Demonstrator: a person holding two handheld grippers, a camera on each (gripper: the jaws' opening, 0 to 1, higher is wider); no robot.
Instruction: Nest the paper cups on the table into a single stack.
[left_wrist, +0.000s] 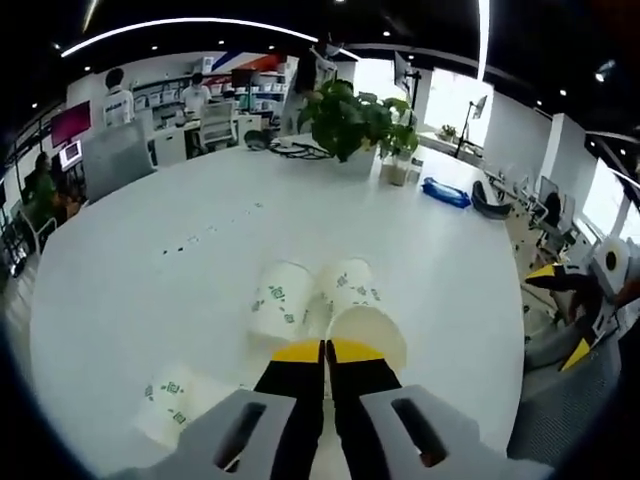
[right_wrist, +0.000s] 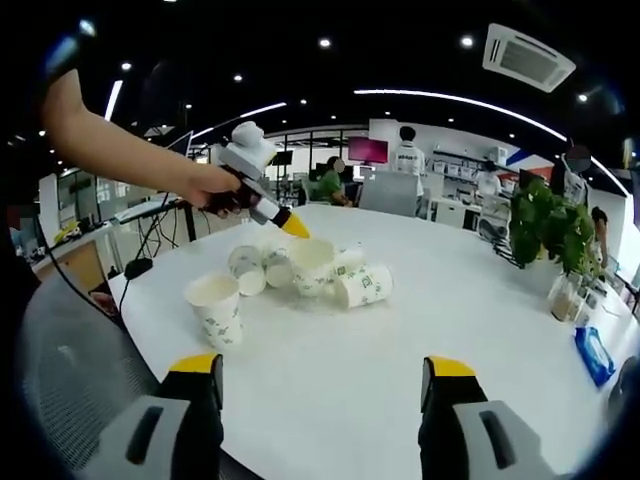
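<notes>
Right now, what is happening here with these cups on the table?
A person is gathering paper cups on a white table. The left tongs are shut on the rim of one cup; beside it lies another cup. The right tongs hang open, holding nothing. One cup stands upright apart from the cluster. No stack shows yet.

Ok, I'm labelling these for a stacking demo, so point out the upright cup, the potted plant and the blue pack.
upright cup (right_wrist: 216, 310): right gripper view, on its side wall.
potted plant (left_wrist: 350, 118): left gripper view, on its leaves.
blue pack (left_wrist: 445, 192): left gripper view, on its top face.
</notes>
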